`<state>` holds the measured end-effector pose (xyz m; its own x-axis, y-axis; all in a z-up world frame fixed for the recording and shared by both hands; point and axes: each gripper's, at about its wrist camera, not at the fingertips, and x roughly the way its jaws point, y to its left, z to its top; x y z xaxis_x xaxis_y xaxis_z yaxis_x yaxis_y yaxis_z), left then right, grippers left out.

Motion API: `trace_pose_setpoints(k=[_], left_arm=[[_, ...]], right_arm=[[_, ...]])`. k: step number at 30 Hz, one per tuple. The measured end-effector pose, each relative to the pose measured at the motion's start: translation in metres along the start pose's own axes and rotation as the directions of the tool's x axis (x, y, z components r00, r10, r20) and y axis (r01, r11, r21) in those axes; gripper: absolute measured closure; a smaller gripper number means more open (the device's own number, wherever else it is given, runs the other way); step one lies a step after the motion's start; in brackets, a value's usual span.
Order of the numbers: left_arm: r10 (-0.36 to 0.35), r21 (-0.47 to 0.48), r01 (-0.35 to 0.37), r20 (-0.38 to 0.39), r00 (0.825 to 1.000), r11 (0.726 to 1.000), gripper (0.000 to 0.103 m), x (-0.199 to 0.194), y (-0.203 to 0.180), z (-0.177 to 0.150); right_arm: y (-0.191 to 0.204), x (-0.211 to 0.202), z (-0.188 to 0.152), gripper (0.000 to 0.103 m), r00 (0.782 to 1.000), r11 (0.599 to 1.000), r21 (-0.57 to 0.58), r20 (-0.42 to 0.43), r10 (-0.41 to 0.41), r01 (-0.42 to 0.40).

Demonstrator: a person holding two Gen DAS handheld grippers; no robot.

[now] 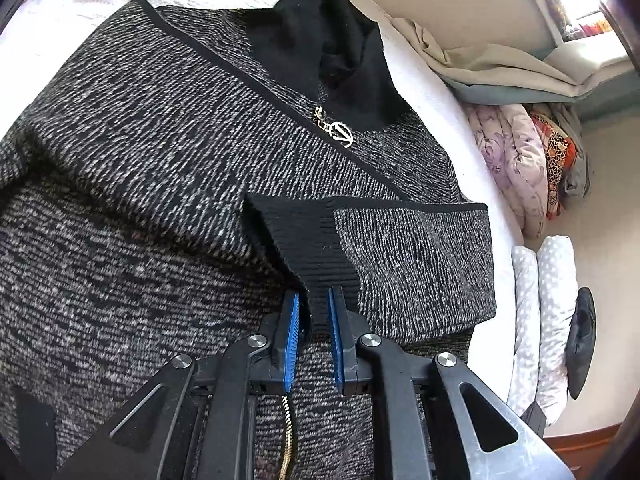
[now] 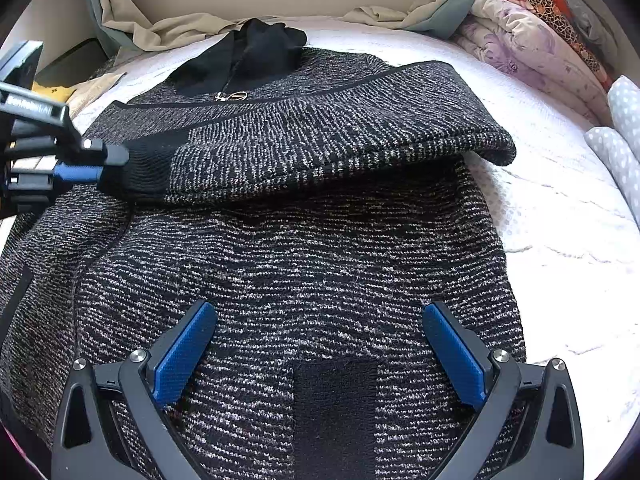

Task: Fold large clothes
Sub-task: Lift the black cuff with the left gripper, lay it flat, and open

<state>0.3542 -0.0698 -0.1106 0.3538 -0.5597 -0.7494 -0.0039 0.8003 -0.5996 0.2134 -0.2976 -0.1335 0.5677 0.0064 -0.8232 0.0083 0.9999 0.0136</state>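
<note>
A large black-and-white tweed knit jacket (image 2: 300, 260) lies spread on a white bed, its black collar (image 1: 340, 40) at the far end and a gold zipper pull (image 1: 340, 132) on the chest. One sleeve (image 2: 320, 136) is laid across the chest. My left gripper (image 1: 314, 312) is shut on that sleeve's black ribbed cuff (image 1: 316, 264), the blue pads pinching the knit. The right wrist view shows the same left gripper (image 2: 108, 164) gripping the cuff (image 2: 148, 168) from the left. My right gripper (image 2: 317, 306) hovers wide open over the jacket's lower body, above a black patch (image 2: 336, 400), with nothing between its fingers.
The white bed cover (image 2: 540, 200) shows to the right of the jacket. Folded floral quilts (image 1: 516, 160) and dotted pillows (image 1: 548, 300) are stacked along the bed's side. Crumpled beige cloth (image 1: 480, 64) lies past the collar. A dark object (image 1: 582, 332) sits beside the pillows.
</note>
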Motion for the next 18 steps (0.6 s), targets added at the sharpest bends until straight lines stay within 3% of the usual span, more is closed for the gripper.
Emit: trace_pose_setpoints(k=[5,11,18], left_arm=[[-0.054,-0.063,0.054,-0.007,0.998,0.997,0.085,0.014,0.001,0.007],[0.055,0.065,-0.055,0.008,0.998,0.996,0.092,0.018,-0.025,0.015],[0.107,0.175,-0.128,0.125,0.986,0.976,0.093,-0.023,-0.050,0.053]], right_arm=[[0.000,0.000,0.000,0.000,1.000,1.000,0.001,0.001,0.001,-0.001],[0.001,0.000,0.000,0.000,1.000,1.000,0.002,0.002,0.002,-0.002],[0.000,-0.001,-0.001,0.000,1.000,1.000,0.003,0.003,0.005,-0.005]])
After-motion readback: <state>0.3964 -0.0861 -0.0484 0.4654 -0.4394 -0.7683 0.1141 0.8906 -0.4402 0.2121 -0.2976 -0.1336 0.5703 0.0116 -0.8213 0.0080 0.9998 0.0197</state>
